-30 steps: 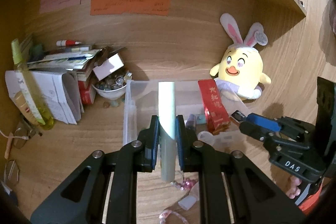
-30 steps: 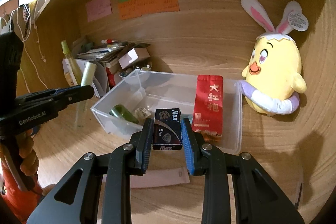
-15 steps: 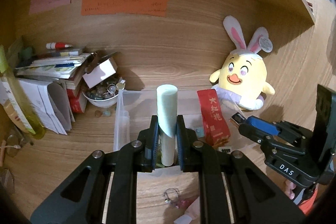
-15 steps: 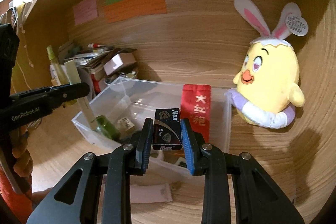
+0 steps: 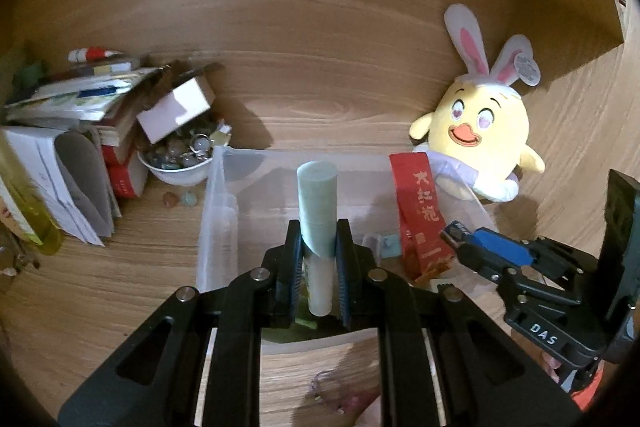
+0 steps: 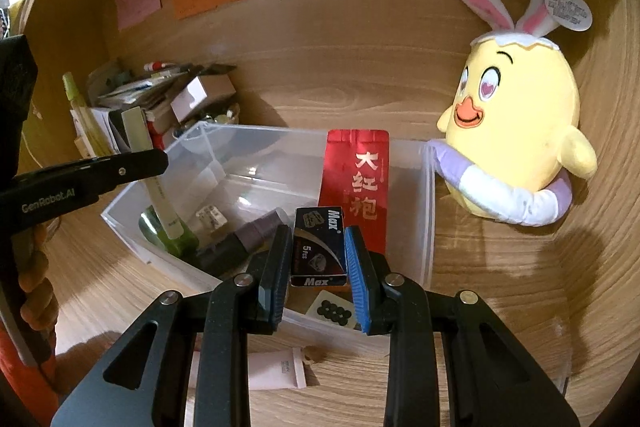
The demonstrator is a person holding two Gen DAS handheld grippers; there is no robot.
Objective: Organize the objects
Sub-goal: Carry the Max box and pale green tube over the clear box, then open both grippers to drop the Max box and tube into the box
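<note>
My left gripper (image 5: pixel 317 247) is shut on a pale green tube (image 5: pixel 317 203), held upright over the near left part of a clear plastic bin (image 5: pixel 218 211). In the right wrist view that tube (image 6: pixel 150 163) hangs with its lower end inside the bin (image 6: pixel 427 219). My right gripper (image 6: pixel 318 245) is shut on a small black "Max" box (image 6: pixel 319 247), hovering over the bin's near edge. A red foil packet (image 6: pixel 358 187) stands inside the bin at the back right. Several small items lie on the bin floor.
A yellow plush chick with bunny ears (image 6: pixel 516 131) leans beside the bin on the right. Books and papers (image 5: pixel 76 131), a white bowl of trinkets (image 5: pixel 180 159) and a yellow-green bottle (image 5: pixel 28 215) crowd the left. A white tube (image 6: pixel 272 369) lies in front of the bin.
Both grippers have moved forward and lower toward the bin. The green tube now reaches down into it, and the black box hangs over its near edge. Neither grip has changed.
</note>
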